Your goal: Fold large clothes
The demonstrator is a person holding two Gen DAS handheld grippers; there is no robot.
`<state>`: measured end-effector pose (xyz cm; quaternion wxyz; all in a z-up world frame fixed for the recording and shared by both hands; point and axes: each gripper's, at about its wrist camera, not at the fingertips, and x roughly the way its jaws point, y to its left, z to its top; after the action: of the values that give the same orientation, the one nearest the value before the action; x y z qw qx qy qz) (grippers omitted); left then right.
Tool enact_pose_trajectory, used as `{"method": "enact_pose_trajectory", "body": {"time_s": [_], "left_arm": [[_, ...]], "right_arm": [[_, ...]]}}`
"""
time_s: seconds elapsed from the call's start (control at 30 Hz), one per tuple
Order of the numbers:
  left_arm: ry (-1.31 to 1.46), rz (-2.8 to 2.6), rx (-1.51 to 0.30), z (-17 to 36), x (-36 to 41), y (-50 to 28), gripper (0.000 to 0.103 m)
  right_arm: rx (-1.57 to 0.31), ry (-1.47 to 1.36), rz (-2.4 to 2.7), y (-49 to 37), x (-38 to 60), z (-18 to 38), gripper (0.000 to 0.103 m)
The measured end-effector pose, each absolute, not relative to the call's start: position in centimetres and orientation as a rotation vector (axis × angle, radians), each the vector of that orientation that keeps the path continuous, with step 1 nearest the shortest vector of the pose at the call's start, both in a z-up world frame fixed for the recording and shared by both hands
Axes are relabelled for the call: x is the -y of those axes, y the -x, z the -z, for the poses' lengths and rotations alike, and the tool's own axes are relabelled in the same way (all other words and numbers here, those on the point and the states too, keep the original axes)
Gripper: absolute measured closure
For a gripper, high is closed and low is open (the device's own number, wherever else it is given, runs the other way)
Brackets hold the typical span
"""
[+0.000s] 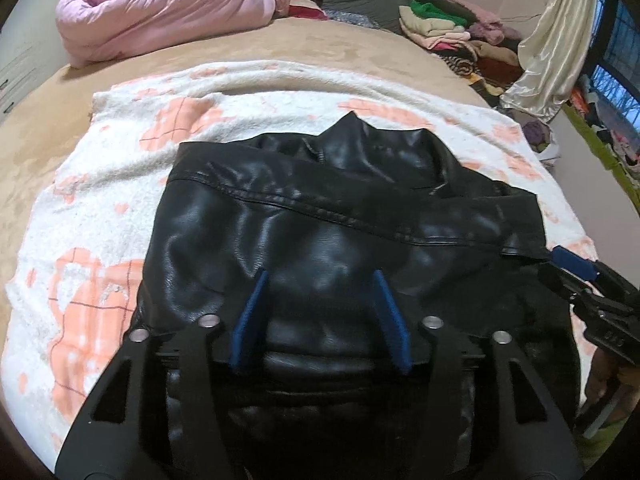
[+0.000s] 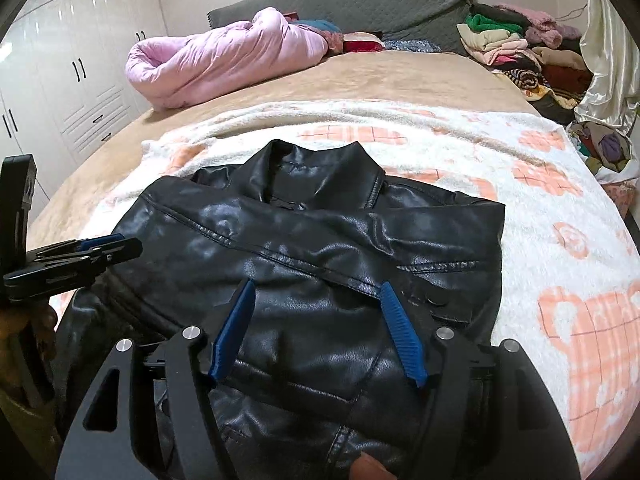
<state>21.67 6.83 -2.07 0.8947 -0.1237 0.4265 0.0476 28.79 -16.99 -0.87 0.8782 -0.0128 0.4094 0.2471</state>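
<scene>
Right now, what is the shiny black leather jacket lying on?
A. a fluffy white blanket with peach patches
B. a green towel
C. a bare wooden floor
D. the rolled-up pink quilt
A: the shiny black leather jacket lies spread on the fluffy white blanket with peach patches, while the rolled-up pink quilt sits far behind it on the bed.
</scene>
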Motion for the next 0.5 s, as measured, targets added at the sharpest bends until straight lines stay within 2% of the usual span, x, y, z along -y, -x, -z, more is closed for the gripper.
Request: {"method": "enact_pose_trajectory", "body": {"time_s": [0.1, 0.17, 0.23, 0.3, 0.33, 0.37, 0.5], "left_arm": [[0.245, -0.089, -0.881, 1.9, -6.4, -21.4, 0.052], [0.247, -0.08, -0.881, 1.9, -6.1, -21.1, 0.052], [0.253, -0.063, -0.888, 2.1, -5.9, -20.8, 0.054], [0.263, -0.035, -0.903, 2.6, -5.5, -20.3, 0.072], [0.268, -0.022, -0.917, 2.9, -5.4, -20.3, 0.087], [0.266, -0.012, -0.94, 3.4, -5.2, -20.3, 0.096], [0.188, -0.029, -1.014, 6.4, -3.9, -20.5, 0.097]], "right_arm": [[-0.851, 0.02, -0.524, -28.7, 17.2, 0.8, 0.039], [-0.847, 0.021, -0.534, -28.4, 17.3, 0.6, 0.044], [-0.851, 0.021, -0.553, -28.1, 17.2, 0.5, 0.056], [-0.853, 0.023, -0.576, -27.6, 17.1, 0.2, 0.061], [-0.85, 0.026, -0.584, -27.4, 17.0, 0.1, 0.064], [-0.847, 0.03, -0.588, -27.2, 16.9, 0.0, 0.064], [-0.845, 0.039, -0.626, -26.2, 16.0, -0.1, 0.065]]}}
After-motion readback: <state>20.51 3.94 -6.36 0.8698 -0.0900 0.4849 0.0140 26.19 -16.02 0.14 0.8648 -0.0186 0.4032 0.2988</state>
